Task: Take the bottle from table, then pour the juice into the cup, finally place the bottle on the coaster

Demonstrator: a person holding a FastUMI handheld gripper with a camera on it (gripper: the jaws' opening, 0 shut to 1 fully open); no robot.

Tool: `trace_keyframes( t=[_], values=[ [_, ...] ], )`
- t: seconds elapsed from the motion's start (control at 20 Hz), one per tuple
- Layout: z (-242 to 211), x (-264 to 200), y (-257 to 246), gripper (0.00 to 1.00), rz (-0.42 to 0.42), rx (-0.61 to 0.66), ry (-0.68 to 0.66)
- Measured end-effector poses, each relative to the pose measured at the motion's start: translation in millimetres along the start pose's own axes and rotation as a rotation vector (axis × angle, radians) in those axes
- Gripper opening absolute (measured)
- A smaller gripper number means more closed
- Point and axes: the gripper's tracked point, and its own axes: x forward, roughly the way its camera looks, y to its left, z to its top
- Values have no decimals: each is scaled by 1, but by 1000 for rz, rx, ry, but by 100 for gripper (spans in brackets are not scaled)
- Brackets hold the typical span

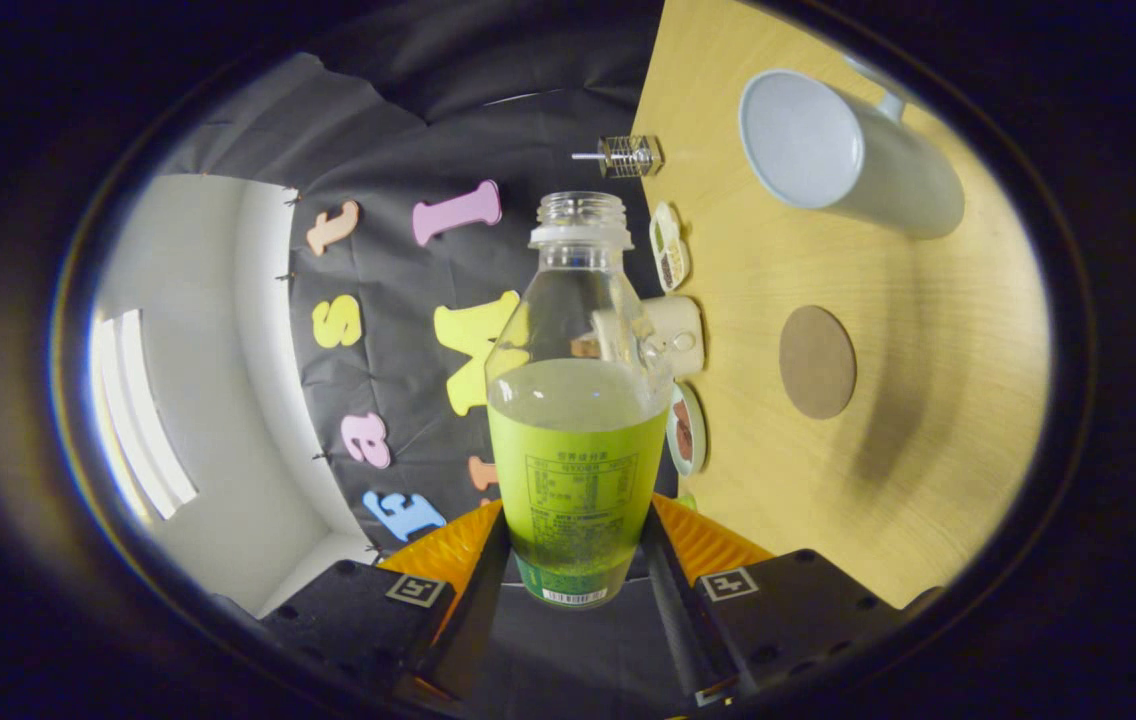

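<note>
My gripper (576, 545) is shut on a clear, uncapped bottle (576, 420) with a green label, held between both fingers. The view is rolled on its side, so the wooden table (928, 480) stands like a wall beside the bottle. The bottle lies roughly level with its open mouth pointing ahead, and the yellowish juice fills its lower half. A white cup (843, 150) with a handle stands on the table, beyond the bottle's mouth and off to its side, its inside looking empty. A round brown coaster (817, 361) lies on the table, nearer to me than the cup.
Along the table's far edge, next to the booth wall, sit a small wire holder (630, 155), a tray with small compartments (669, 247), a cream box (673, 333) and a round dish (687, 428). A white room wall with a window (143, 420) lies beyond the cloth.
</note>
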Motion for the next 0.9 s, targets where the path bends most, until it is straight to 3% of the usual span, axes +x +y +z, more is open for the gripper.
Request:
trace_keyframes(
  t=[0.9],
  values=[
    [10,8,15,77,41,141,-31]
  ],
)
